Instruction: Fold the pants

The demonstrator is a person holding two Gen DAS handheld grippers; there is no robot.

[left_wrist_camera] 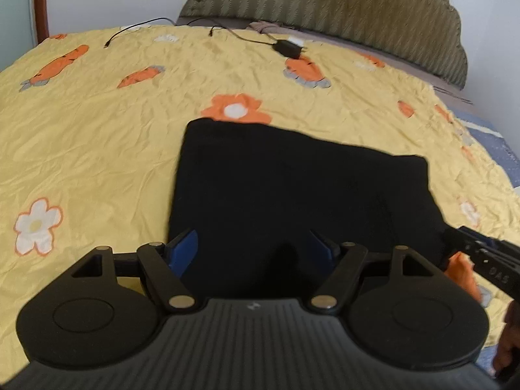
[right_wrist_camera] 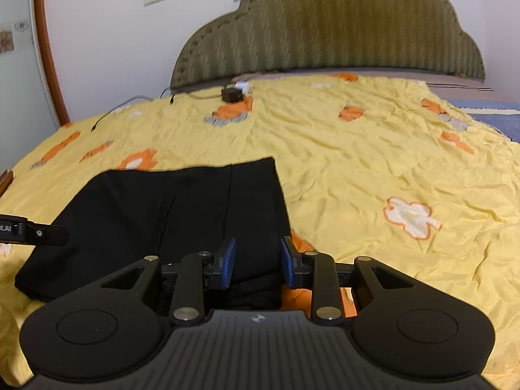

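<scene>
Black pants point(left_wrist_camera: 292, 188) lie folded into a flat rectangle on a yellow bedspread point(left_wrist_camera: 97, 146). My left gripper point(left_wrist_camera: 253, 248) hovers over their near edge with its blue pads point(left_wrist_camera: 185, 250) spread wide and nothing pinched between them. In the right wrist view the pants point(right_wrist_camera: 195, 201) fill the lower left. My right gripper point(right_wrist_camera: 257, 262) stands over their near right corner with its pads point(right_wrist_camera: 227, 263) a narrow gap apart; cloth shows in the gap, but the pads do not press on it. Each gripper appears at the edge of the other's view: the right gripper point(left_wrist_camera: 481, 256), the left gripper point(right_wrist_camera: 32, 230).
The bedspread point(right_wrist_camera: 357, 162) bears carrot and flower prints. A black charger point(left_wrist_camera: 287, 48) with cables point(left_wrist_camera: 130, 32) lies at the far edge, in front of a green padded headboard point(left_wrist_camera: 325, 6). A blue sheet point(left_wrist_camera: 497, 143) shows at the right. A hand point(left_wrist_camera: 510, 341) is at the lower right.
</scene>
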